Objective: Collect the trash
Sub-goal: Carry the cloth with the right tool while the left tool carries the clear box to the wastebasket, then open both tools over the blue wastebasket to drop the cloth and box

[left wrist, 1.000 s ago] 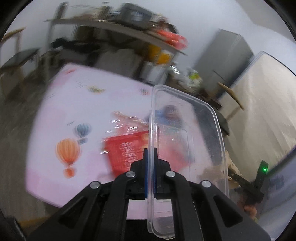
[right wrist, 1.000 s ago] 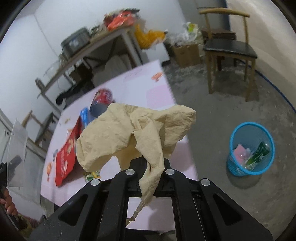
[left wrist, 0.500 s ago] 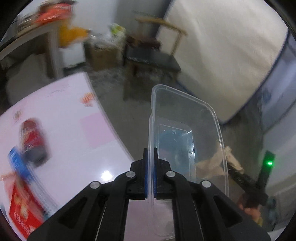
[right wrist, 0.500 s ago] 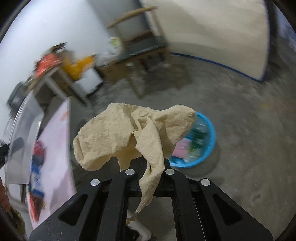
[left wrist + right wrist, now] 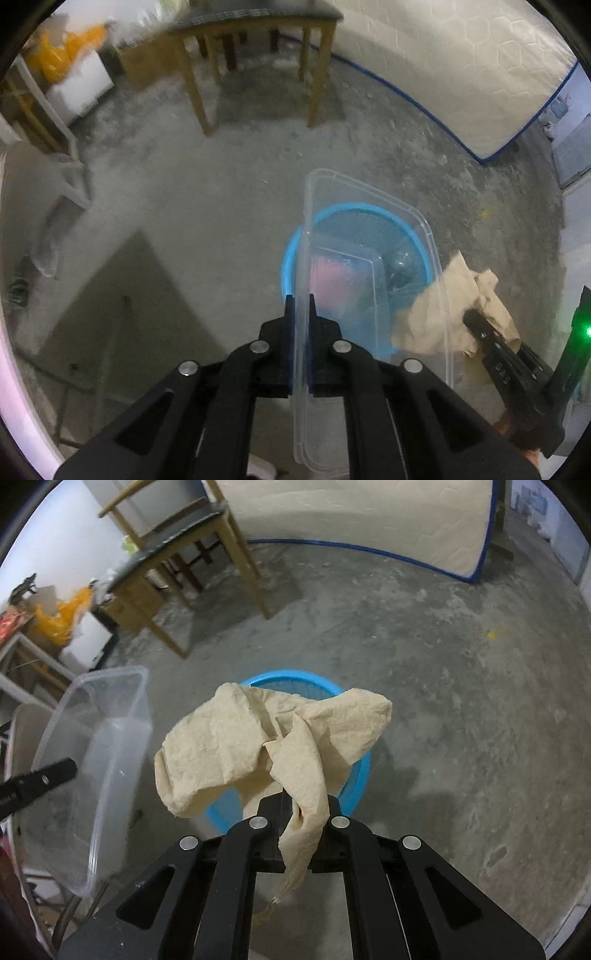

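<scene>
Both grippers are hung over the blue bin [image 5: 354, 258] rn, each w/ a piece of trash; the clear plastic container [image 5: 373, 280] is seen edge-on between the jaws of the left gripper [image 5: 300, 299]; those jaws are opening w/ the wall between them, and whether the pads press on it can't be told from the pics. The crumpled tan paper [image 5: 266, 738] is pinched by the right gripper [image 5: 300, 801], jaws pressed tight on a twisted tail of it; rest is bunched up just past the tips, bin right beyond. Some trash (pink + green bits) is already in the bin, seen thru the container; prob the drop is what's left for both pieces; nothing else to collect is shown.
</scene>
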`<action>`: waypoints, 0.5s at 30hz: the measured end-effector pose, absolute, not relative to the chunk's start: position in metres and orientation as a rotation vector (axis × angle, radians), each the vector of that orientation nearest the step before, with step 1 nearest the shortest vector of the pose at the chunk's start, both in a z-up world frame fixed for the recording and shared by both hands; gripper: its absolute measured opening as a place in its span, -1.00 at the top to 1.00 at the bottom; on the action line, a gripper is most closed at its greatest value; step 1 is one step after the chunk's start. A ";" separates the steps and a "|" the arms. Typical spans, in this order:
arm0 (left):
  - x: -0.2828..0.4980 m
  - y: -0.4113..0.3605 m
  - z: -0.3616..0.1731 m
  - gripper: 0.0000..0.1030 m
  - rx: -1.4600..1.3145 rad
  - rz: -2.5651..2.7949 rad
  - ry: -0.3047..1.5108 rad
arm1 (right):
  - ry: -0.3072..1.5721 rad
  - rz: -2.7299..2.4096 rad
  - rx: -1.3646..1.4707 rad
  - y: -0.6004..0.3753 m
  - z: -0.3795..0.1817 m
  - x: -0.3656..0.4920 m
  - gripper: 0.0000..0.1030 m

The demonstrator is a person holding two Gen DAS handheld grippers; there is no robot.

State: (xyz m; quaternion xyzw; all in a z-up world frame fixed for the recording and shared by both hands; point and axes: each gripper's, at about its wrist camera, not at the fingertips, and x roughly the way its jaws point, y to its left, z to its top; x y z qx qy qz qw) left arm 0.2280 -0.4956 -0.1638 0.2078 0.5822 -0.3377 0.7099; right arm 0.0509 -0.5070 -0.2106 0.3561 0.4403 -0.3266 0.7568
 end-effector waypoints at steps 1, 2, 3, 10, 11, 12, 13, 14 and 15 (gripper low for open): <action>0.228 -0.504 -0.171 0.59 0.476 -0.748 1.313 | 0.972 -0.730 0.757 -0.511 -0.216 0.057 0.93; 0.232 -0.506 -0.177 0.47 0.485 -0.741 1.326 | 0.985 -0.744 0.743 -0.515 -0.222 0.060 0.93; 0.237 -0.506 -0.182 0.28 0.483 -0.736 1.331 | 1.001 -0.753 0.731 -0.518 -0.228 0.064 0.93; 0.244 -0.474 -0.143 0.14 0.368 -0.756 1.288 | 1.058 -0.752 0.691 -0.518 -0.249 0.084 0.93; 0.243 -0.466 -0.128 0.13 0.357 -0.772 1.265 | 1.062 -0.743 0.685 -0.516 -0.250 0.088 0.92; 0.242 -0.459 -0.113 0.07 0.346 -0.784 1.242 | 1.065 -0.737 0.679 -0.515 -0.252 0.092 0.91; 0.243 -0.451 -0.097 0.02 0.336 -0.791 1.212 | 1.068 -0.729 0.668 -0.514 -0.254 0.098 0.85; 0.242 -0.442 -0.081 -0.01 0.330 -0.791 1.184 | 1.073 -0.718 0.660 -0.514 -0.258 0.105 0.83; 0.240 -0.429 -0.061 -0.05 0.322 -0.796 1.150 | 1.084 -0.709 0.648 -0.512 -0.262 0.111 0.80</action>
